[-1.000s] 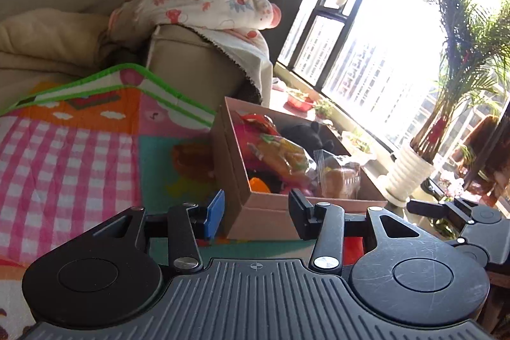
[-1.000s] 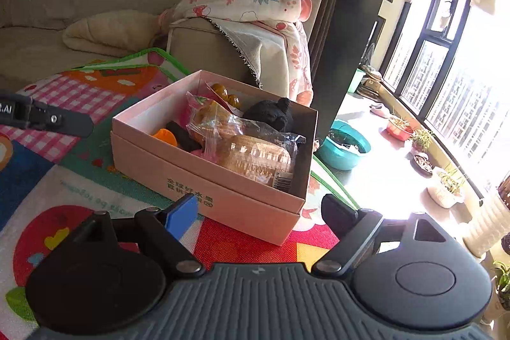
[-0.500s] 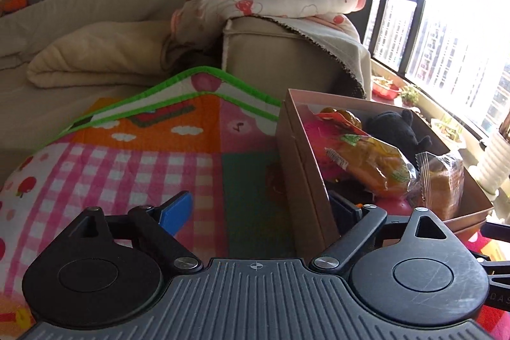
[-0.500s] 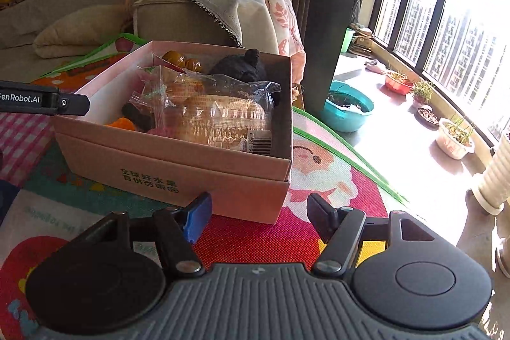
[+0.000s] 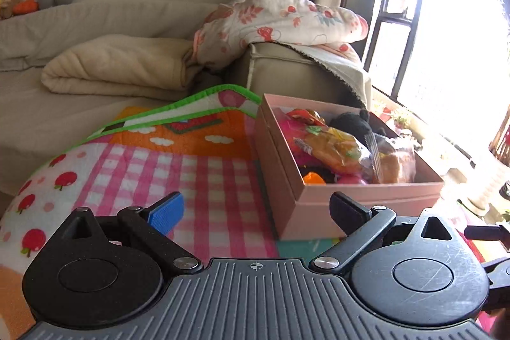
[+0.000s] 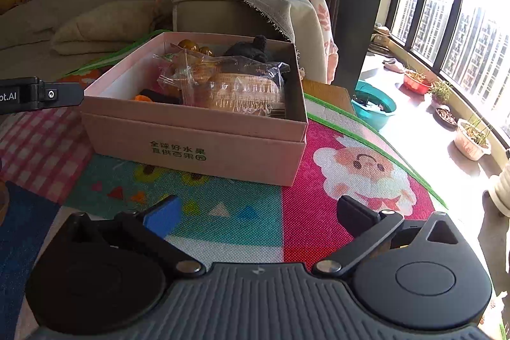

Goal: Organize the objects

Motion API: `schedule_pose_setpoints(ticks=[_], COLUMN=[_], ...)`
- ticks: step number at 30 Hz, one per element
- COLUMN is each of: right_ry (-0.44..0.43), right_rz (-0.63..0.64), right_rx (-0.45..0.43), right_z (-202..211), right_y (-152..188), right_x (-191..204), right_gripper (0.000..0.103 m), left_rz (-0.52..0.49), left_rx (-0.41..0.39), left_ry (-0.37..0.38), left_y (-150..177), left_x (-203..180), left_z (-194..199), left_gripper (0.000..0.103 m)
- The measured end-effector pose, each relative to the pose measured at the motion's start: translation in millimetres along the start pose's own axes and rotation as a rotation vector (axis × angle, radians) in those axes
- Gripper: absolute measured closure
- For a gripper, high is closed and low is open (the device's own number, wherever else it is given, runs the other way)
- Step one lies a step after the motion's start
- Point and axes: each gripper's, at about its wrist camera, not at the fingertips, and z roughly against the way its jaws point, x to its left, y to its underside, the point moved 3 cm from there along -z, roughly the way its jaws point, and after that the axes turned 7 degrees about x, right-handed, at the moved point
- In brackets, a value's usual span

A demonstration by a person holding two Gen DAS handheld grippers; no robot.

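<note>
Left gripper (image 5: 256, 211): jaws spread wide, nothing between them, and they opened up earlier within this last second. It hangs over the pink checked part of the mat, one blue pad on its left finger, a black pad on the right.
Right gripper (image 6: 259, 217): jaws have just sprung wide apart too, empty, above the teal and red patches of the mat.
Box (image 6: 194, 145): pink cardboard, open at the top, sitting flat on the play mat (image 6: 318, 212). It is just beyond both grippers, touched by neither; in the left view its near corner shows right behind the black pad.
Box contents: packed. A clear-wrapped cake (image 6: 245, 94) lies against the near right wall, a crinkly bag of orange snacks (image 5: 331, 148) in the middle, a black plush toy (image 6: 251, 50) at the far side, something small and orange (image 5: 314, 179) low at the near left. What sits beneath them I can't make out.
Sofa (image 5: 95, 31): beige, far left, with a folded cream blanket (image 5: 118, 66) on the seat.
Quilt (image 5: 280, 18): floral, heaped on the sofa arm behind the box.
Window side: far right, plant pots (image 6: 471, 139) along the sill, a teal basin (image 6: 374, 110) on the floor.
</note>
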Motion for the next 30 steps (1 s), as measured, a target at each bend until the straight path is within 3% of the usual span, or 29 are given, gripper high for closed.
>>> schedule_pose_setpoints(ticks=[3, 8, 13, 30], right_ry=[-0.04, -0.035, -0.027, -0.039], right_rz=[-0.013, -0.096, -0.107, -0.114], right_rx=[0.063, 0.021, -0.033, -0.049], right_z=[6, 14, 14, 11], right_y=[25, 42, 46, 45], right_x=[10, 8, 8, 7], right_gripper=[0.0, 0.0, 0.0, 0.0], left_rz=[-0.026, -0.038, -0.084, -0.064], left_rx=[0.051, 0.12, 0.134, 0.13], left_ry=[-0.007, -0.072, -0.164, -0.174], left_y=[33, 66, 68, 68], left_x=[-6, -15, -26, -26], left_z=[17, 18, 9, 8], left_gripper=[0.002, 0.002, 0.001, 0.001])
